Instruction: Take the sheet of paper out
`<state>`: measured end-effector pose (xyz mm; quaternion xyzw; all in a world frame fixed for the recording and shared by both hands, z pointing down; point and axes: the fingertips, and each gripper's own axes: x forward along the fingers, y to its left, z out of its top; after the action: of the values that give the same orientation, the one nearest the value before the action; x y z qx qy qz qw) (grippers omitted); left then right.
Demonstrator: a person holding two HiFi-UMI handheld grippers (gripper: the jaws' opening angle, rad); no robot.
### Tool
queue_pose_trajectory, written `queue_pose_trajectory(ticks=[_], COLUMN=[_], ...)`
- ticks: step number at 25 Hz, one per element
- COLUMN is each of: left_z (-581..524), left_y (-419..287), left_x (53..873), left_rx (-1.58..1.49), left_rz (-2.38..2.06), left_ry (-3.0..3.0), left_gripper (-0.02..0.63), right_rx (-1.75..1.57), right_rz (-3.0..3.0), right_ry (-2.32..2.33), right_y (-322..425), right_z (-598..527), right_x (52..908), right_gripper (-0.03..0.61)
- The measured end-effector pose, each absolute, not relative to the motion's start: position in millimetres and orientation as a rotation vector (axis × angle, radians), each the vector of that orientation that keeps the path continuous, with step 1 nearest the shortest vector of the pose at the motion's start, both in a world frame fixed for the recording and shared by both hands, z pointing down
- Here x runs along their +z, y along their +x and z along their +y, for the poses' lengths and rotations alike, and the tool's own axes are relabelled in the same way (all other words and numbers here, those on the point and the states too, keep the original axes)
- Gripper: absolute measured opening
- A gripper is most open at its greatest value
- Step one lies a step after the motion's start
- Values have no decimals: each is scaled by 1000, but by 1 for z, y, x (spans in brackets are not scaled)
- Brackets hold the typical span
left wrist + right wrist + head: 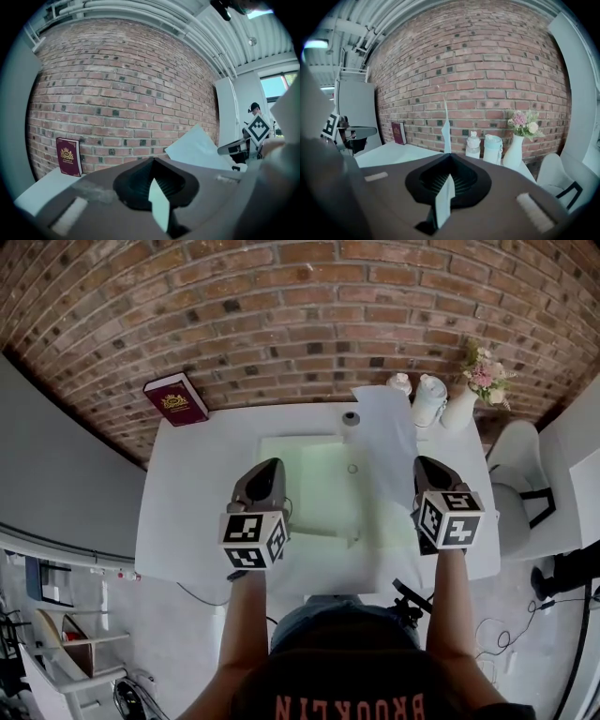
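Gripping: left gripper (pixel 270 471), green sleeve (pixel 319 479); right gripper (pixel 427 467), paper (pixel 384 432).

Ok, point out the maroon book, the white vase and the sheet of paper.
maroon book (pixel 176 399), head view, on its front cover.
white vase (pixel 458 410), head view, on its body.
sheet of paper (pixel 382 439), head view, on the middle of the white sheet.
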<state>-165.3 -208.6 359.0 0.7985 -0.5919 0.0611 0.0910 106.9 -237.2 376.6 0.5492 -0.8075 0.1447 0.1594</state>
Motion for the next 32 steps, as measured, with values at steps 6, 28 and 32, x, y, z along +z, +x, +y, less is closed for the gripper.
queue_pose_trajectory(ticks=[6, 28, 32], left_z=[-208, -215, -215], left_y=[-171, -188, -189], left_x=[318, 254, 246], left_rx=[87, -35, -48], left_rz=[-1806, -1912, -1920], left_ry=[2437, 2516, 2530], left_gripper=[-3, -3, -3], right_rx=[284, 230, 203], right_rz=[-2404, -2496, -2516], right_ry=[1677, 1781, 1774], right_y=[100, 83, 78], right_z=[-237, -240, -237], right_x=[323, 253, 246], right_gripper=[2, 0, 0])
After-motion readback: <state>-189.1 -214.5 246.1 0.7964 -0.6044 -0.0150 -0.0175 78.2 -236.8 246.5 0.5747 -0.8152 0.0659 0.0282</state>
